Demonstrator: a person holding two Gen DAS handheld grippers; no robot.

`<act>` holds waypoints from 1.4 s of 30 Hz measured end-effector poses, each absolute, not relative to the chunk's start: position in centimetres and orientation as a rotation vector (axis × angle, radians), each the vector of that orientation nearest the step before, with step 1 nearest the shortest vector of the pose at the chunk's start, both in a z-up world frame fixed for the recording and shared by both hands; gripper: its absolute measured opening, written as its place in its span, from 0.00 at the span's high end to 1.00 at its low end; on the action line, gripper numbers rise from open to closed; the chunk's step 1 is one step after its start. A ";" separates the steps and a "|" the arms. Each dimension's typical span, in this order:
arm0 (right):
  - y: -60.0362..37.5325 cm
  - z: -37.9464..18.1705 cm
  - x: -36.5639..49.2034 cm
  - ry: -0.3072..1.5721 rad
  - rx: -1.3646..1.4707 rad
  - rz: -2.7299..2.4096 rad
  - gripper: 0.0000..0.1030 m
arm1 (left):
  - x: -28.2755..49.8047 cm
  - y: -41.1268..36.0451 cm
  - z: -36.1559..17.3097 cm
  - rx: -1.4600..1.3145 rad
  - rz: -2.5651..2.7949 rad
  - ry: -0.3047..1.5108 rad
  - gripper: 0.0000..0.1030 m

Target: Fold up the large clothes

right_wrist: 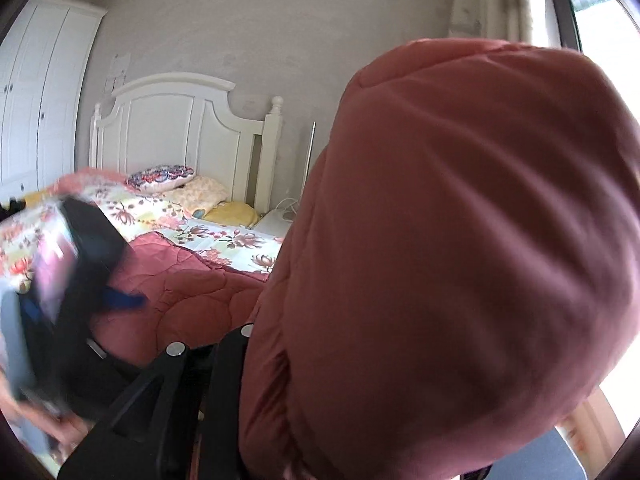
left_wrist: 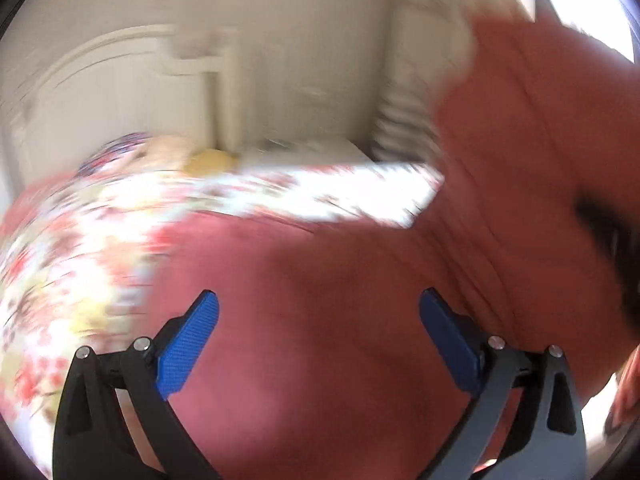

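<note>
A large pink-red padded garment [left_wrist: 320, 264] lies spread on the bed in the blurred left wrist view, and its right part rises steeply at the right. My left gripper [left_wrist: 320, 312] hovers just over it, open, its blue pads [left_wrist: 192, 340] wide apart with nothing between them. In the right wrist view the same garment [right_wrist: 460, 240] is bunched and lifted. It drapes over my right gripper [right_wrist: 320, 316] and hides the fingertips; only the black left finger arm [right_wrist: 188, 376] shows. The left gripper [right_wrist: 80, 264] appears blurred at the left there.
The bed has a floral sheet [right_wrist: 224, 236], pillows [right_wrist: 164, 176] and a white headboard [right_wrist: 176, 128] at the far end. A white wardrobe [right_wrist: 36, 92] stands at the left, a bright window [right_wrist: 600, 12] at the right, and a white bedside surface [right_wrist: 276, 220] beside the bed.
</note>
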State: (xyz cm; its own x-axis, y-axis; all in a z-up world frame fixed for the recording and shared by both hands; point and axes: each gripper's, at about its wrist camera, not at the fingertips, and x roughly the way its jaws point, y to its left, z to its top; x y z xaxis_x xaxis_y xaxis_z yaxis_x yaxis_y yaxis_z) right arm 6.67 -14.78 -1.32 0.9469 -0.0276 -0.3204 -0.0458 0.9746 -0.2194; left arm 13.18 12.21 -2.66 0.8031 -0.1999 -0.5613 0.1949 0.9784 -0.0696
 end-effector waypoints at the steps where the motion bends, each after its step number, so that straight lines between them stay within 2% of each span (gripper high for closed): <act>1: -13.9 -1.2 6.8 0.329 -0.257 -0.002 0.66 | 13.3 14.4 -2.3 -0.054 -0.177 0.592 0.03; 5: -9.2 -1.5 7.2 0.316 -0.433 -0.047 0.66 | 14.3 23.3 -2.2 -0.212 -0.090 0.633 0.03; 8: -4.9 -2.6 7.5 0.295 -0.580 -0.043 0.66 | 15.1 26.6 -3.0 -0.328 -0.187 0.678 0.03; 10: -0.7 -4.5 7.7 0.280 -0.731 -0.015 0.65 | 16.6 28.5 -4.4 -0.500 -0.342 0.741 0.03; 13: 4.8 -9.8 7.8 0.283 -0.981 0.072 0.61 | 17.3 30.2 -6.0 -0.708 -0.428 0.792 0.03; 16: 7.8 -16.5 7.6 0.252 -1.245 0.066 0.50 | 17.0 30.4 -4.8 -0.717 -0.445 0.753 0.02; 19: 7.2 -16.8 7.2 0.234 -1.235 0.089 0.50 | 17.8 28.9 -1.7 -0.625 -0.470 0.720 0.02; 23: 6.5 -17.0 6.9 0.214 -1.249 0.099 0.50 | 19.2 21.1 4.3 -0.278 -0.500 0.698 0.02; 25: 6.1 -17.1 6.6 0.209 -1.249 0.091 0.50 | 21.1 16.7 5.0 -0.083 -0.499 0.705 0.02; 28: 6.2 -17.0 7.1 0.205 -1.246 0.092 0.50 | 25.2 13.6 2.3 0.038 -0.463 0.825 0.02; 31: 6.3 -17.0 7.3 0.201 -1.246 0.082 0.50 | 29.7 13.2 -4.5 0.114 -0.383 0.982 0.02; 33: 6.1 -16.8 7.3 0.197 -1.242 0.075 0.49 | 30.2 14.9 -7.3 0.026 -0.453 0.925 0.02; 35: 7.2 -16.1 7.0 0.201 -1.236 0.106 0.46 | 30.3 16.5 -7.7 -0.040 -0.450 0.910 0.02; 38: 5.0 -13.3 5.9 0.272 -1.129 0.283 0.32 | 29.7 17.3 -7.7 -0.044 -0.425 0.880 0.02; 39: 3.6 -11.4 5.2 0.307 -1.025 0.395 0.17 | 29.5 17.3 -7.7 -0.043 -0.422 0.873 0.02; 41: 0.9 -8.2 4.7 0.388 -0.813 0.584 0.17 | 28.9 16.9 -7.5 -0.027 -0.411 0.863 0.02; 42: -1.4 -5.8 4.9 0.435 -0.637 0.683 0.21 | 28.4 16.7 -7.2 -0.021 -0.408 0.860 0.02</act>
